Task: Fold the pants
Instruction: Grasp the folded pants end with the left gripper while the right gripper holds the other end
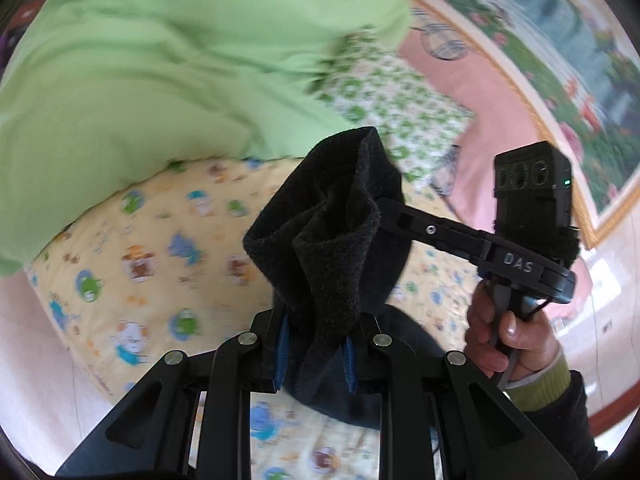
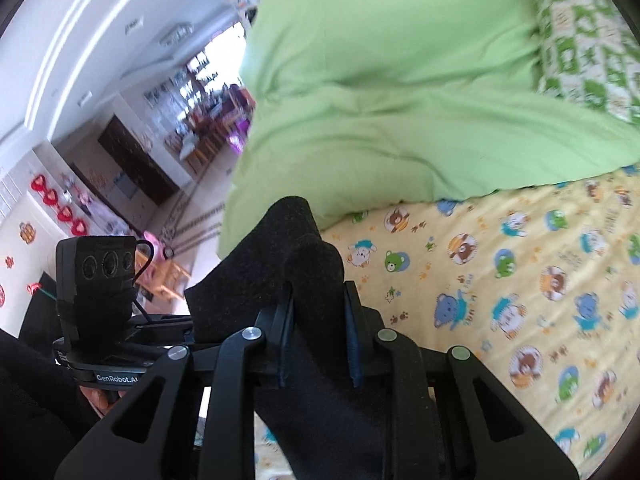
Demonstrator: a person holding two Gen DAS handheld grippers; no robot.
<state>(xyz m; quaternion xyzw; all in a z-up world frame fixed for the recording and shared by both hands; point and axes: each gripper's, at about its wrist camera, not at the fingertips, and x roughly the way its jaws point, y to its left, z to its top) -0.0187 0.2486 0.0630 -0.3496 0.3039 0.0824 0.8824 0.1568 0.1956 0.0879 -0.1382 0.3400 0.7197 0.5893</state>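
Pants (image 1: 320, 240) of black fleece hang bunched above the cartoon bedsheet (image 1: 160, 260), clenched in both my left gripper (image 1: 316, 364) and right gripper (image 2: 318, 340) jaws.

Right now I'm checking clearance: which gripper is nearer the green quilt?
Cannot tell. Both the left gripper and the right gripper clamp the black pants, apart from the green quilt.

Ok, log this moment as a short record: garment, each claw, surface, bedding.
garment: black pants, bunched, lifted off the bed
left claw: shut on pants
right claw: shut on pants
surface: yellow cartoon-print sheet
bedding: green quilt heaped behind the pants
other: the right hand shows in the left view
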